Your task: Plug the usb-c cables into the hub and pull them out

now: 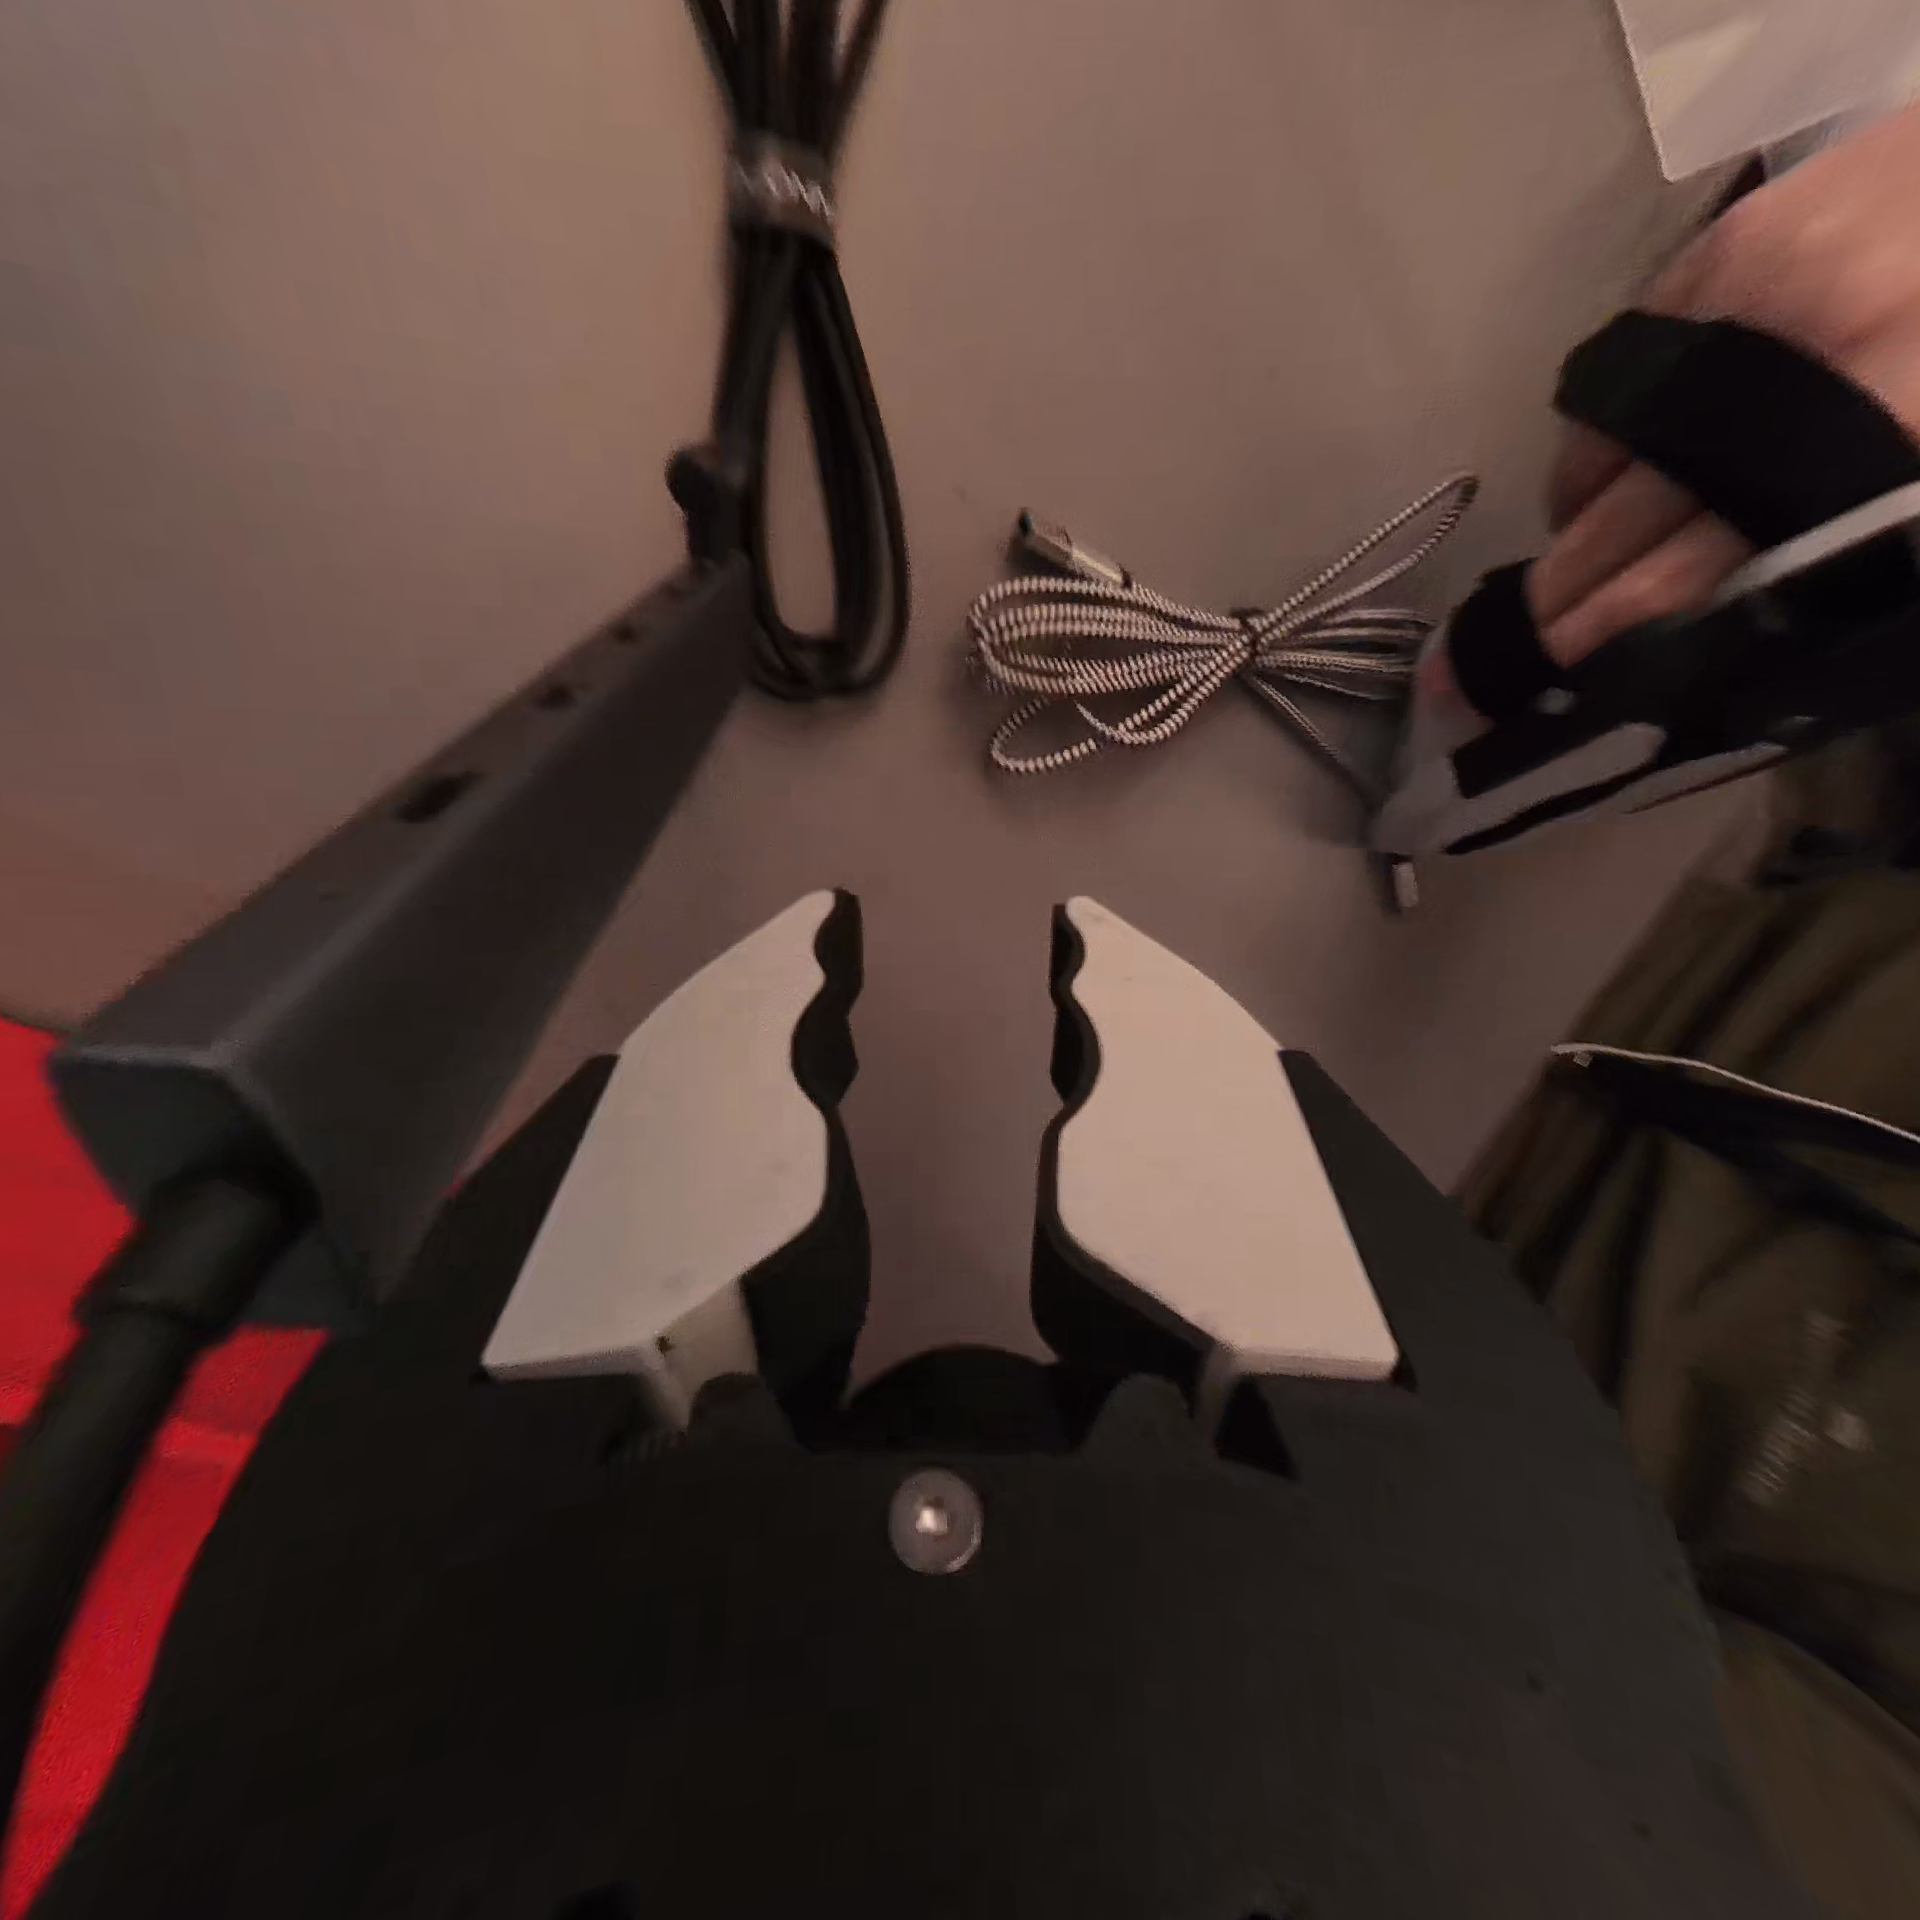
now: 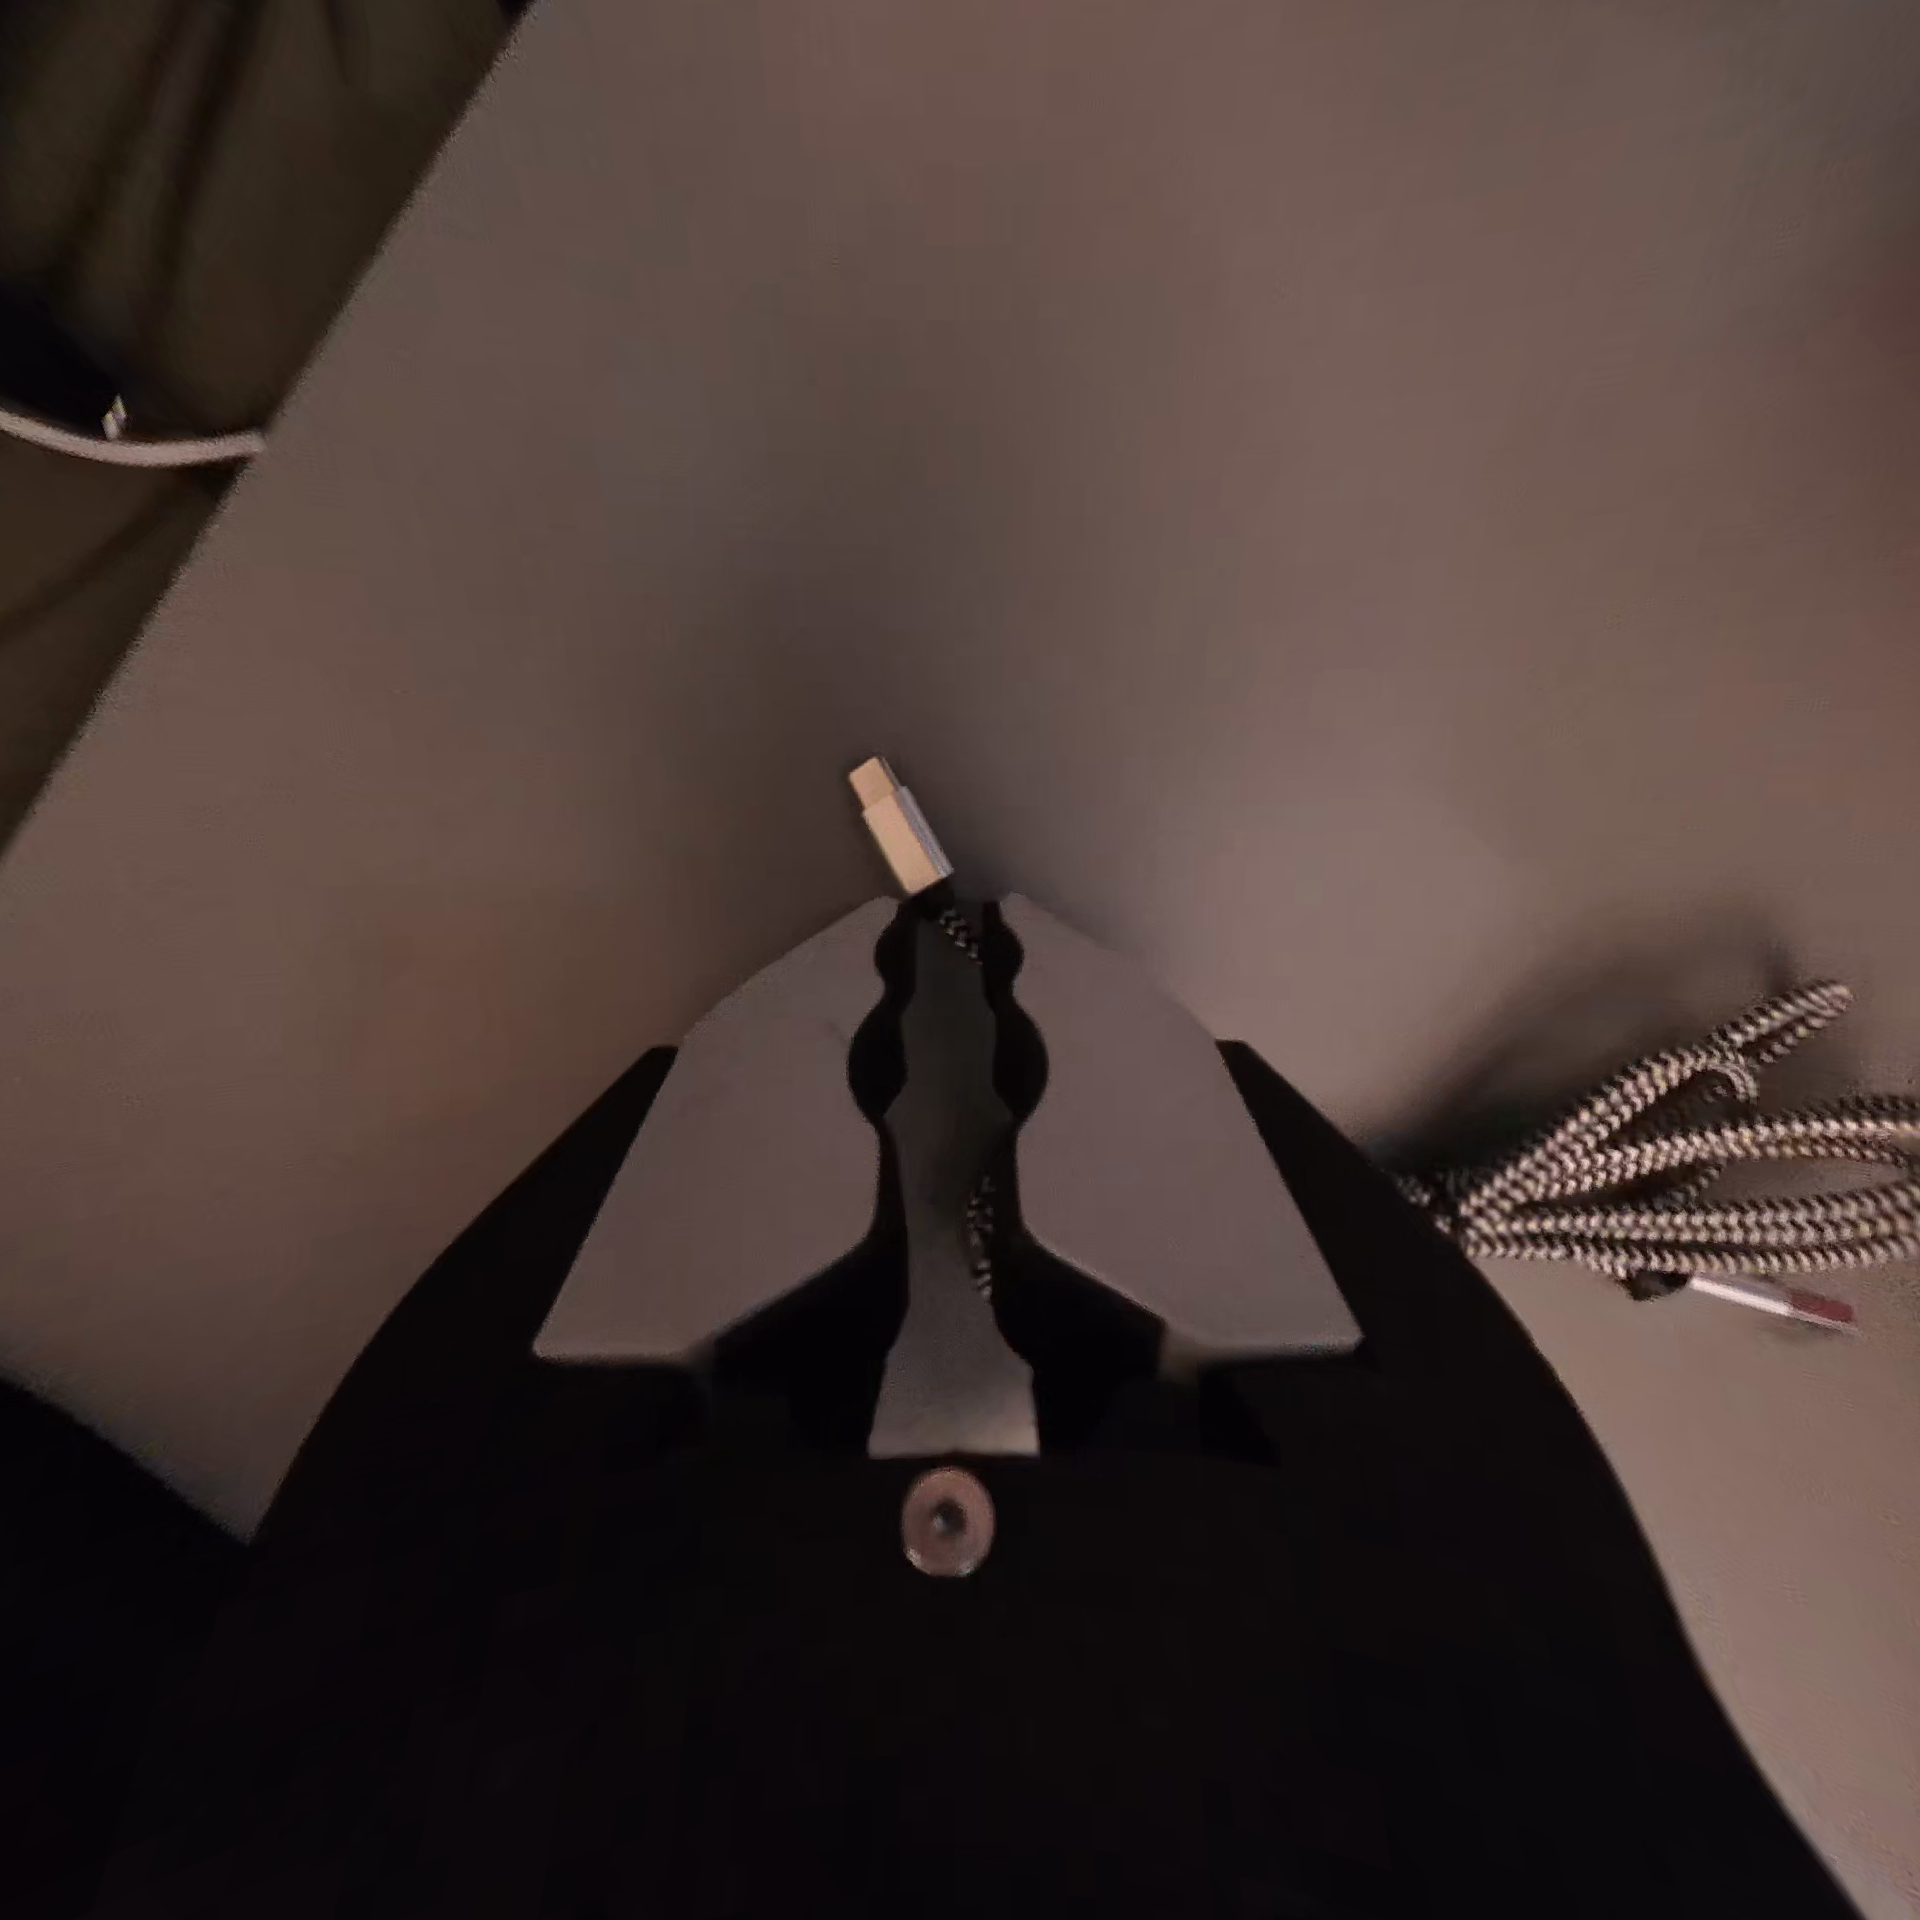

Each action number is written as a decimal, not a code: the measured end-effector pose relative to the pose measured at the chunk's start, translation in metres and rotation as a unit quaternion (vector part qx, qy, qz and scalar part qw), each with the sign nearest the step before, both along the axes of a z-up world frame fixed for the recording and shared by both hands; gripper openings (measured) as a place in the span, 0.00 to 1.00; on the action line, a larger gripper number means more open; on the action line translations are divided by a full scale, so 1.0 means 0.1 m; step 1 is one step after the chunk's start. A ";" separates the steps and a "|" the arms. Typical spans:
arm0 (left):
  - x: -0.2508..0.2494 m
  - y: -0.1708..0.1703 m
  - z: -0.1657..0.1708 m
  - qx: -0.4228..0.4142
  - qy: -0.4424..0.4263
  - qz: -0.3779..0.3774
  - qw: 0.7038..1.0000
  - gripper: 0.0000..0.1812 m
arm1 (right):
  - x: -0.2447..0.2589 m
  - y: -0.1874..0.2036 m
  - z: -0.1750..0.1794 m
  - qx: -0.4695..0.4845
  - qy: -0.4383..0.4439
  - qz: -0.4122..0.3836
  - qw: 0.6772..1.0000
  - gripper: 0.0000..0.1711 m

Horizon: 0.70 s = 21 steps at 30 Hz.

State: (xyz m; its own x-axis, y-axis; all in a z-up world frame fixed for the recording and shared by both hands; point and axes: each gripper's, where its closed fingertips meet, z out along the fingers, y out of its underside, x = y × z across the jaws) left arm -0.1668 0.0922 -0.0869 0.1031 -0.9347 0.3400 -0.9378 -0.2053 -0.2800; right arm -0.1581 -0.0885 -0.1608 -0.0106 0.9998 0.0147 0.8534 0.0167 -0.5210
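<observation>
Right gripper (image 2: 951, 906) pinches the braided cable (image 2: 1621, 1195), plug (image 2: 902, 836) pointing forward, tilted left; left gripper (image 1: 956, 914) spread

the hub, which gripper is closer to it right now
Left. The left gripper hovers open just beside the dark hub. The right gripper is farther off across the table, shut on the braided cable.

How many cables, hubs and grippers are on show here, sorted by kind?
Cable bundles: 2, a black cable bundle and a striped braided cable, whose silver plug the right gripper pinches.
Hubs: 1, the dark hub with its own lead.
Grippers: 2, counting the open left gripper.
Total: 5.
</observation>
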 end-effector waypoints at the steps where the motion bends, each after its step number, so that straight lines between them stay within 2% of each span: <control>1: -0.05 -0.04 0.02 -0.019 0.009 0.005 1.000 0.14 | -0.04 0.01 0.00 -0.012 0.006 -0.004 1.000 0.06; 5: -0.32 -0.20 0.11 -0.060 0.043 0.000 0.997 0.11 | -0.14 0.05 0.07 -0.034 0.018 -0.015 0.999 0.04; 9: -0.79 -0.30 0.18 -0.057 0.093 -0.020 0.994 0.16 | -0.26 0.12 0.62 -0.066 0.171 -0.046 0.982 0.03; 13: -1.02 -0.36 0.24 -0.082 0.083 -0.046 0.992 0.15 | -0.16 0.25 1.31 -0.110 0.349 -0.077 0.928 0.03; 17: -0.78 -0.34 0.14 -0.115 0.077 -0.050 0.989 0.14 | 0.00 0.36 1.72 -0.120 0.443 -0.105 0.882 0.03; 21: -0.22 -0.51 -0.01 -0.149 0.064 -0.059 0.985 0.14 | -0.01 0.40 1.99 -0.101 0.476 -0.124 0.865 0.03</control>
State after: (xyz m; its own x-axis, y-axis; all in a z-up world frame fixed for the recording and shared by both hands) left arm -0.1892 0.0412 -0.0878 0.0585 -0.8029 0.5933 -0.9838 -0.1474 -0.1025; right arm -0.1594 -0.0485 0.0378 0.1249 0.9527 -0.2770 0.0006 -0.2793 -0.9602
